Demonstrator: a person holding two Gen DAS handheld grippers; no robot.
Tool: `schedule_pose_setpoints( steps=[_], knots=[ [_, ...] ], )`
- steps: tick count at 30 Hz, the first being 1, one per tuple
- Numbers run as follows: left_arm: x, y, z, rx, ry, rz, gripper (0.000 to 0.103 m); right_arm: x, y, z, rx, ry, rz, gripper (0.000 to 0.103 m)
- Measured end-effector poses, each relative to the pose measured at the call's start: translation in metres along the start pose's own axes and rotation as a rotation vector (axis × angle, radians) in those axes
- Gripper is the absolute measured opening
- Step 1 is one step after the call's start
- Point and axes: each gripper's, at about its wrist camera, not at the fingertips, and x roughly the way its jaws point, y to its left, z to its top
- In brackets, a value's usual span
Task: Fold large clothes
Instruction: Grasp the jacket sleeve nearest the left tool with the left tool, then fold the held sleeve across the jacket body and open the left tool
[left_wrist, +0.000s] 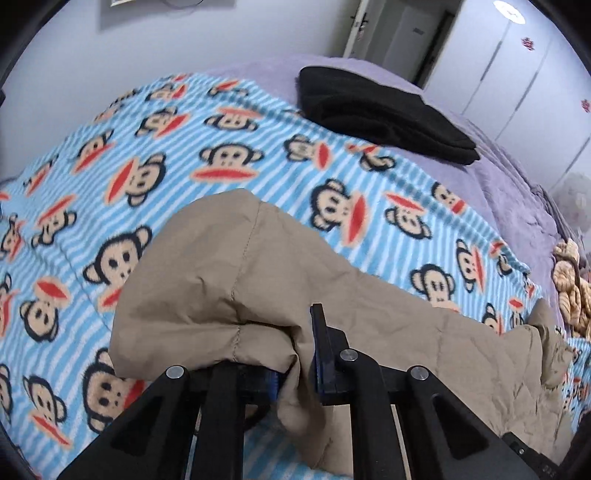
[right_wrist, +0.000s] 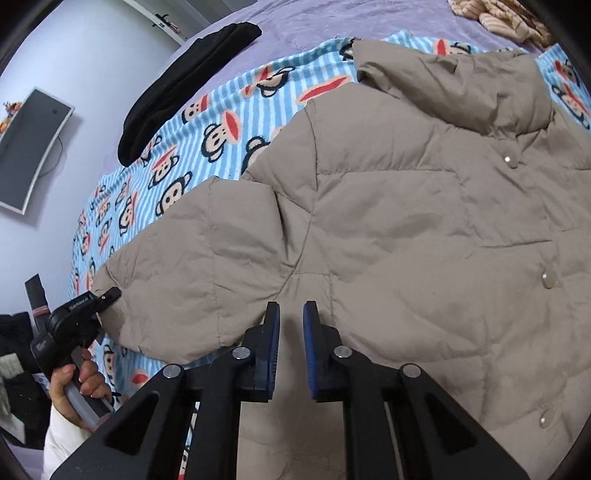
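Fabric from one beige quilted jacket (left_wrist: 280, 280) bunches between the blue pads of the left tool (left_wrist: 295, 354), which is clamped on a sleeve end; one pad is buried under the puffy cloth. The jacket lies on a fleecy blue-striped blanket (left_wrist: 258, 155) printed with monkey faces, spread over a purple bed (left_wrist: 509, 184). One folded black garment (left_wrist: 380, 114) sits farther back.

From the right wrist, the jacket (right_wrist: 424, 221) spreads flat, with four shiny snaps down its front. The right tool (right_wrist: 291, 317) hovers at its hem, jaws narrowly apart, no fabric visibly pinched. At left, a hand (right_wrist: 74, 384) holds the left tool (right_wrist: 110, 295) against the sleeve cuff.
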Motion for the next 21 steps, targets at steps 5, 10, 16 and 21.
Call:
schedule_pose_setpoints(
  steps=[5, 10, 16, 21],
  knots=[
    [-0.050, -0.047, 0.009, 0.125, -0.104, -0.074, 0.015, 0.031, 0.007, -0.003, -0.024, 0.042, 0.113, 0.014],
    [-0.091, -0.118, -0.011, 0.195, -0.128, -0.230, 0.015, 0.063, -0.006, -0.007, 0.041, 0.126, 0.111, 0.012],
    [-0.113, -0.243, -0.058, 0.329, -0.101, -0.423, 0.015, 0.043, -0.029, -0.004, 0.056, 0.178, 0.207, 0.011],
    [-0.115, -0.345, -0.126, 0.509, -0.055, -0.508, 0.015, -0.025, -0.088, -0.003, 0.063, 0.052, 0.054, 0.011]
  ],
)
